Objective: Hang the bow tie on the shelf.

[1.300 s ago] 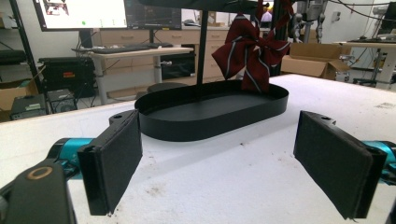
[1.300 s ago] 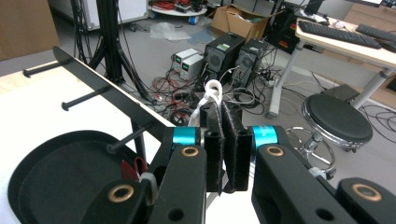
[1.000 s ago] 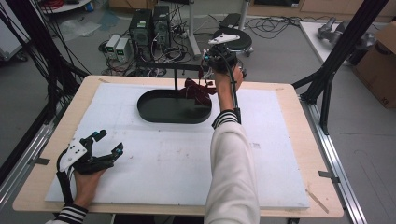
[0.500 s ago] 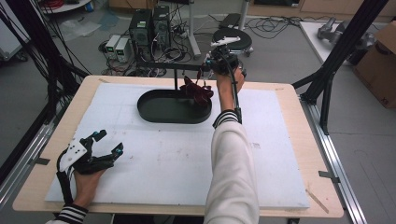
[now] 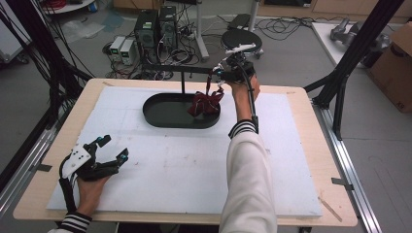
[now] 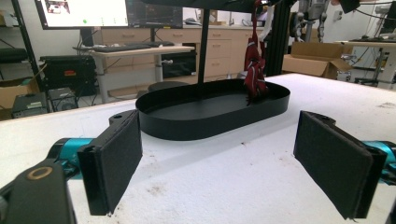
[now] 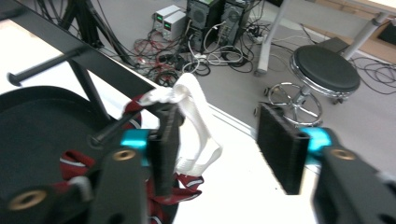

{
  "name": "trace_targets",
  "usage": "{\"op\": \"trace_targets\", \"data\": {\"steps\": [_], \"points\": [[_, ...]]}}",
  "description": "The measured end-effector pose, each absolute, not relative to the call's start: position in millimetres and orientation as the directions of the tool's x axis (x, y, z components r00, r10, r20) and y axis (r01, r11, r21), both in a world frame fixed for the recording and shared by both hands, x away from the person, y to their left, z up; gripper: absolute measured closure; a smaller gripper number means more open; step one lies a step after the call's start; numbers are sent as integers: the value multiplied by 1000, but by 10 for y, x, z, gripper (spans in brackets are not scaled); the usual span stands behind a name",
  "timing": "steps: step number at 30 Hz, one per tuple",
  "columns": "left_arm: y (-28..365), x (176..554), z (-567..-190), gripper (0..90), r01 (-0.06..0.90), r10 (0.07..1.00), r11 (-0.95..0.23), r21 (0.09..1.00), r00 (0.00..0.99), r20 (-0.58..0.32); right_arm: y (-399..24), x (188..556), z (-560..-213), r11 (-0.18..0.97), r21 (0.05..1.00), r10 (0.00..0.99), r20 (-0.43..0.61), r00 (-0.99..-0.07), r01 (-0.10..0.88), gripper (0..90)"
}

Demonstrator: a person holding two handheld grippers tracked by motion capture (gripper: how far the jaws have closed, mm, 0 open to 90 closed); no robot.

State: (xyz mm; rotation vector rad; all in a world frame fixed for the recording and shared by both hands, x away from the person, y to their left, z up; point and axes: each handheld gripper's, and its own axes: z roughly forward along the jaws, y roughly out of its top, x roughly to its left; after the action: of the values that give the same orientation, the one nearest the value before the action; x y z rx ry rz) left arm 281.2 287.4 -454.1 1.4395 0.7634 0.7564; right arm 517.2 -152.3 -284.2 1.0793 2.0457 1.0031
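A black oval tray [image 5: 160, 119] lies at the back of the white board, with a thin black post [image 5: 183, 82] rising from it to a crossbar. A red cloth [image 5: 206, 103] with a white strap loop [image 7: 196, 116] hangs at the tray's right end, down into the tray [image 6: 205, 128]. The loop sits over a black peg [image 7: 109, 130]. My right gripper [image 5: 221, 77] is up at that peg, open, with the loop against its left jaw. The red cloth [image 7: 74, 161] dangles below it. My left gripper [image 5: 115, 147] rests open on the board's front left, facing the tray.
The white board [image 5: 194, 170] covers a wooden table [image 5: 311, 111]. Black frame struts [image 5: 350, 58] stand at both back corners. Behind the table on the floor are computers [image 5: 155, 24], cables, a round stool [image 7: 324, 67] and a cardboard box [image 5: 396, 63].
The red cloth has dropped a little lower toward the tray while my right gripper stayed up at the crossbar. The left gripper has not moved.
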Motion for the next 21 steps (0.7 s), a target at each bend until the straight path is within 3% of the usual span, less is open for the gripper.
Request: {"op": "trace_targets", "data": {"steps": [4,9,17,21], "points": [[2875,2810,-4540,157,8,827,-7,1000,562,1,-1605,5175,-2872,364,836,881,-166,-443,410,232],[2876,2808,-4539,157,7,827,-9,1000,562,4,-1677,5175,-2938,396,809,868,-175,-465,434,127],[2875,2804,-4541,158,2,828,-11,1000,560,8,-1672,5141,-3033,435,812,825,-187,-534,389,112],[2875,2803,-4540,157,3,827,-12,1000,563,8,-1698,5076,-3073,396,848,817,-150,-557,353,106]]}}
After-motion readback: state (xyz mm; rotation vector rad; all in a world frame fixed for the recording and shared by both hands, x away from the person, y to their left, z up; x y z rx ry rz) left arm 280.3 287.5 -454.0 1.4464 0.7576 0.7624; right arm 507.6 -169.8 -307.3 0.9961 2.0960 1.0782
